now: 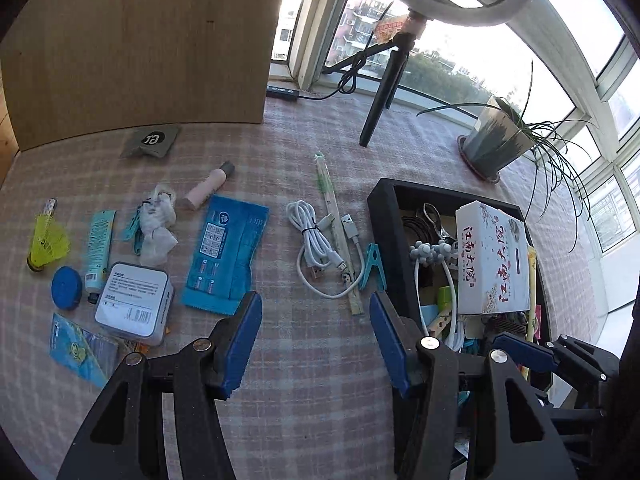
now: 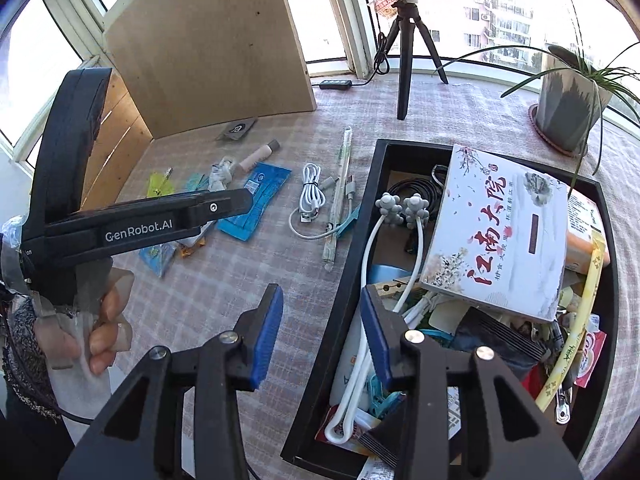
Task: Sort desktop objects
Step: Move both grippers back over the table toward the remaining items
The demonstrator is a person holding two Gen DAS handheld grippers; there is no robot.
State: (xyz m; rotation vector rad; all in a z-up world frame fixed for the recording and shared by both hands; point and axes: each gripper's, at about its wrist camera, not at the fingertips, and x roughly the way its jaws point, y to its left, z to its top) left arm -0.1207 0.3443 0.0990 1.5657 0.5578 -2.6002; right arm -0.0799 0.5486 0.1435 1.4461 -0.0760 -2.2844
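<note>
Blue-padded left tongs (image 1: 316, 340) and right tongs (image 2: 322, 336) we find wide open, both empty, above the checked tabletop (image 1: 304, 380) beside the black tray (image 2: 344, 280).

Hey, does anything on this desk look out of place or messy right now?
Yes. The white box with red calligraphy sits tilted on top of an overfilled black tray, propped on clutter rather than flat. A crumpled tissue wad lies among the loose items on the tablecloth. Nothing looks spilled or broken.
</note>
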